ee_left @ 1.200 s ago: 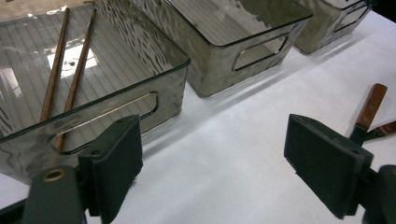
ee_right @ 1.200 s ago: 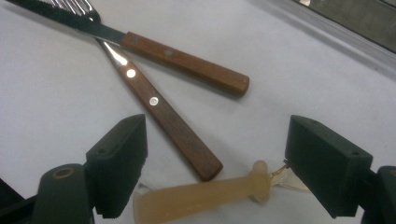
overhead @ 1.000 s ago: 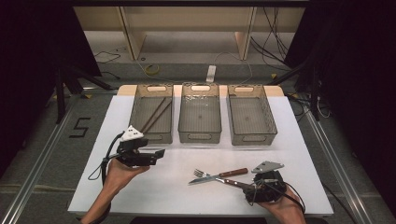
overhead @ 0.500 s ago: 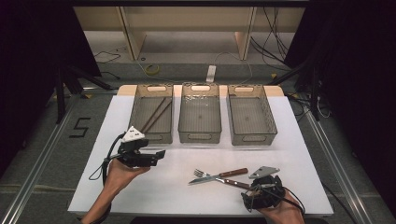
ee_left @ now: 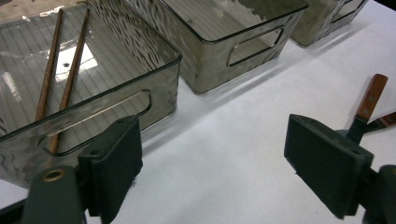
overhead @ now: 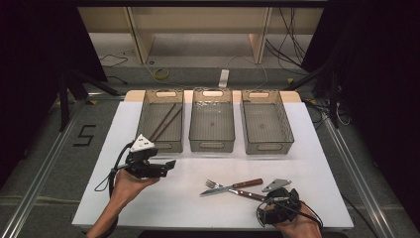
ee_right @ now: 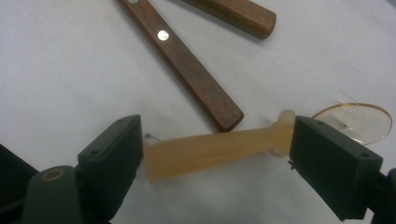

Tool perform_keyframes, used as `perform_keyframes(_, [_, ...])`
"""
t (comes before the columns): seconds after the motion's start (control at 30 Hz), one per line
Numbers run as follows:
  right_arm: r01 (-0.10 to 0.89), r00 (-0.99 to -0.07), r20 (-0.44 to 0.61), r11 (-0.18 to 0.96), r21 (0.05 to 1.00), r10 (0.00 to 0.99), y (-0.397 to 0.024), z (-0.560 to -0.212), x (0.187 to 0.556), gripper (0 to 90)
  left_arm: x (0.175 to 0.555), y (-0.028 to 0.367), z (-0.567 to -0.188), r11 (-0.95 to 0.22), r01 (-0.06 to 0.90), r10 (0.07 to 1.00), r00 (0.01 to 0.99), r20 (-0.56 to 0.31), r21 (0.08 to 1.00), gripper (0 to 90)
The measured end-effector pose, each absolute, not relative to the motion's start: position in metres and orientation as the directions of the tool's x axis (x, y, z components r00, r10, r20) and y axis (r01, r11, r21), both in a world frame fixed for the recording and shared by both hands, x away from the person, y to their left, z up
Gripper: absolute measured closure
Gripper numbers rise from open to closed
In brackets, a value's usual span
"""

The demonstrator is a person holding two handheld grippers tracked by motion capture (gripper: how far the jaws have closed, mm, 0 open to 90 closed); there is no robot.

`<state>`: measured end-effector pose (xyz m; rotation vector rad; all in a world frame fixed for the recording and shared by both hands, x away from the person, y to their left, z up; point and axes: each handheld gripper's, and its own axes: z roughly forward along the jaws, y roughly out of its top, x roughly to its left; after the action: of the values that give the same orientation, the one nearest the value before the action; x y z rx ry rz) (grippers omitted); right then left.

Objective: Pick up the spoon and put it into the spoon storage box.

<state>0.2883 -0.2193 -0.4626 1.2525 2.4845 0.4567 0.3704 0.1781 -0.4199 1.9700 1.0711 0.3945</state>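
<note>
The only writing I can read is a black "5" [overhead: 85, 135] marked on the floor, off to the left of my left gripper [overhead: 157, 168].

Ahead of that gripper stand three clear smoky bins in a row. The left bin [overhead: 161, 119], just in front of its jaws, holds two brown chopsticks [ee_left: 60, 79] lying lengthwise side by side. The middle bin [overhead: 212, 120] and the right bin [overhead: 266, 121] show nothing in them that I can make out.

My left gripper hovers over the white table [overhead: 198, 208] with its jaws spread wide and nothing between them.

My right gripper [ee_right: 215, 154] is low at the near edge of the table, jaws apart, with a pale translucent spoon [ee_right: 219, 147] lying crosswise between them; its handle end sits just beside the left jaw and its neck by the right jaw, bowl beyond. I cannot tell whether the pads touch it. Just past the jaws lie a wooden-handled knife [ee_right: 182, 60] and a fork [overhead: 233, 184].
</note>
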Motion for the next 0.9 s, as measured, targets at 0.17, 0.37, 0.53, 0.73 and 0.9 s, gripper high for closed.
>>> perform_keyframes(0.17, [0.721,-0.557,-0.125,0.553,0.417,0.821,-0.221,-0.463,0.29,20.0,0.37,0.178,-0.42,-0.291,0.537,0.801,0.589,-0.105,0.792,18.6])
perform_keyframes(0.37, [0.734,-0.546,-0.115,0.54,0.412,0.83,-0.222,-0.463,0.291,20.8,0.369,0.177,-0.419,-0.295,0.531,0.801,0.591,-0.098,0.794,18.6])
perform_keyframes(0.53, [0.766,-0.511,-0.074,0.493,0.414,0.856,-0.228,-0.461,0.294,21.1,0.369,0.177,-0.419,-0.293,0.529,0.802,0.59,-0.096,0.797,18.6])
perform_keyframes(0.73, [0.789,-0.472,-0.052,0.448,0.421,0.88,-0.235,-0.461,0.299,20.6,0.368,0.176,-0.419,-0.295,0.526,0.8,0.592,-0.095,0.798,18.7])
perform_keyframes(0.9, [0.851,-0.411,-0.008,0.387,0.356,0.912,-0.254,-0.466,0.308,18.3,0.368,0.176,-0.418,-0.301,0.521,0.798,0.597,-0.089,0.799,18.8])
